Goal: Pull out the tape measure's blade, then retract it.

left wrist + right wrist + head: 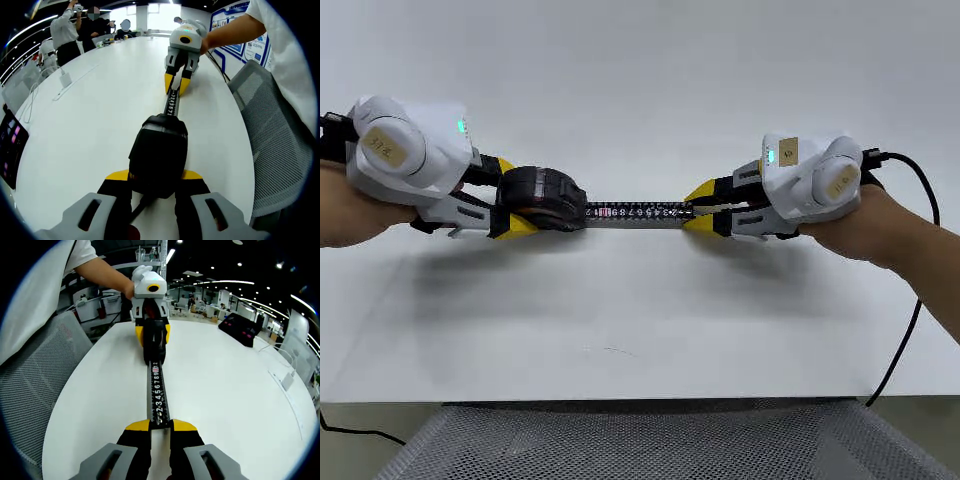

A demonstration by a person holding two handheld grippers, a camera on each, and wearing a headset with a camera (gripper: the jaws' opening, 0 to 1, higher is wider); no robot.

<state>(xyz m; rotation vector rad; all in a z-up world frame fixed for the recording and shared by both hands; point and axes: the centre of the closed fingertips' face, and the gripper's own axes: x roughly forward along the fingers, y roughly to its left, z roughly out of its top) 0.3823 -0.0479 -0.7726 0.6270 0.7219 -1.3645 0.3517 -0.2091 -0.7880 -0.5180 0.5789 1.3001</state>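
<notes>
A black tape measure case (542, 198) hangs just above the white table, held between the yellow-tipped jaws of my left gripper (510, 204). In the left gripper view the case (159, 153) fills the middle, clamped by my left gripper (156, 176). A short length of dark blade (638, 212) with white numbers runs from the case to my right gripper (700, 209), which is shut on the blade's end. The right gripper view shows the blade (157, 395) leading from my right gripper (160, 425) to the case (153, 344).
The white table (640, 320) stretches wide around both grippers. A grey mesh chair (650, 440) sits at the table's near edge. A black cable (910, 300) trails off the right side. Several people (80, 25) and screens stand at the table's far end.
</notes>
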